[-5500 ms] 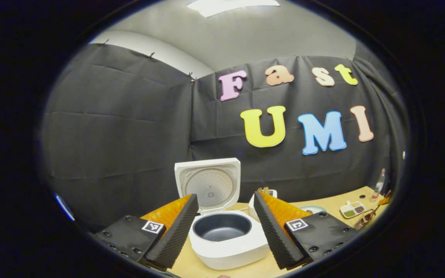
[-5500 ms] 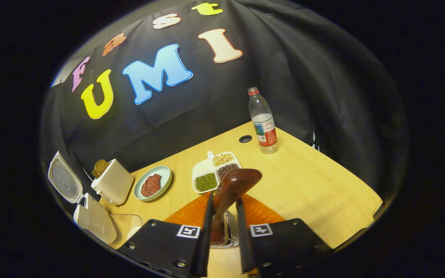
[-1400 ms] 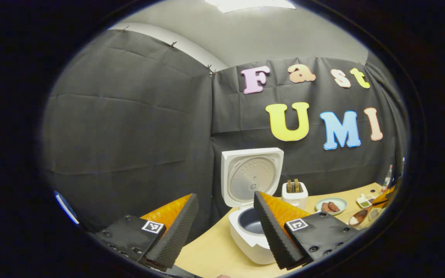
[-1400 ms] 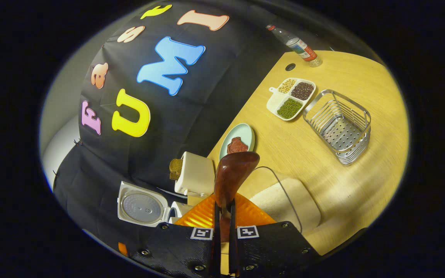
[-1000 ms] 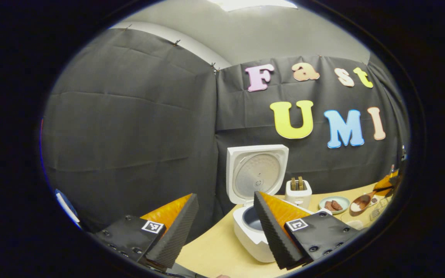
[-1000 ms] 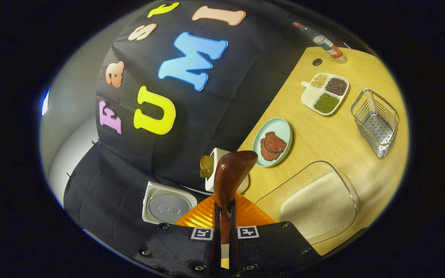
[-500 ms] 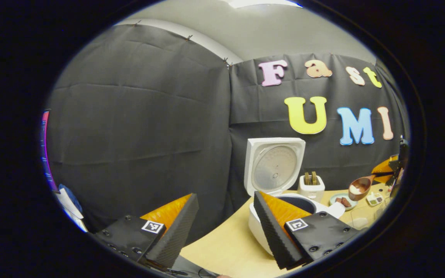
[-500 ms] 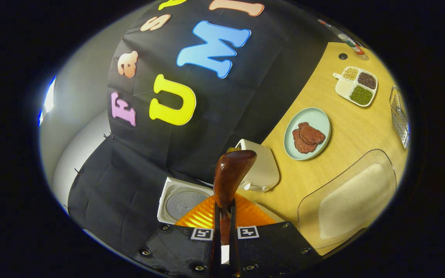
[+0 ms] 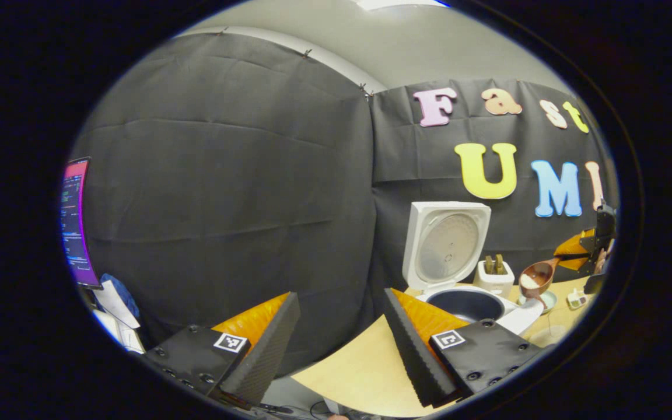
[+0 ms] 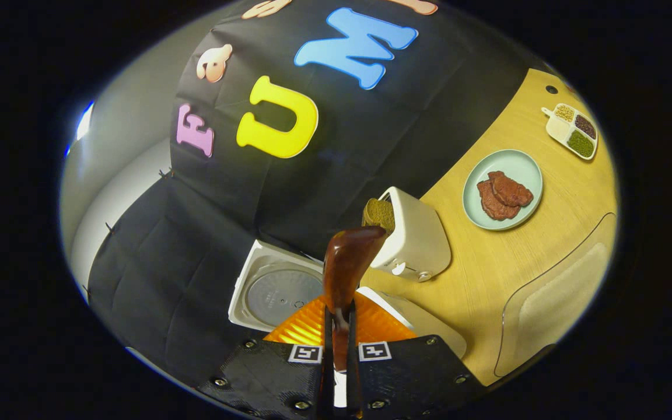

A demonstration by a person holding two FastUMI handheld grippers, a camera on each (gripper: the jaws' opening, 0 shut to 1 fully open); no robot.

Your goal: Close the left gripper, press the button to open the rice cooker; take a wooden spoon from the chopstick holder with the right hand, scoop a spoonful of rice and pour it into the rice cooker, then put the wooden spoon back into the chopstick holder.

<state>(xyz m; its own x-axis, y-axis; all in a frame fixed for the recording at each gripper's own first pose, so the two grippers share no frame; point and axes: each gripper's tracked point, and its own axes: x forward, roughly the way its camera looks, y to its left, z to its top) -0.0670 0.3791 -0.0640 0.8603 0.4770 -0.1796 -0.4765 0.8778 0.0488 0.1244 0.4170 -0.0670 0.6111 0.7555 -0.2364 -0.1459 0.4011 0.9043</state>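
right gripper (image 10: 336, 373) pinches wooden spoon (image 10: 345, 265), moved nearer rice cooker (image 9: 458, 274) | left gripper (image 9: 340, 344) spread

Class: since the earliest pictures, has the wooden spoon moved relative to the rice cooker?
Yes. The wooden spoon, carrying rice, has travelled from the far table edge to beside the rice cooker, near the toaster.

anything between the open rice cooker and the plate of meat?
Yes: the toaster stands between the rice cooker and the plate, seen in the right gripper view.

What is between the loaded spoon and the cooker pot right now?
Nothing visible. The lid stands open behind the pot, and the wooden spoon, held by the right gripper, hangs beside it near the toaster.
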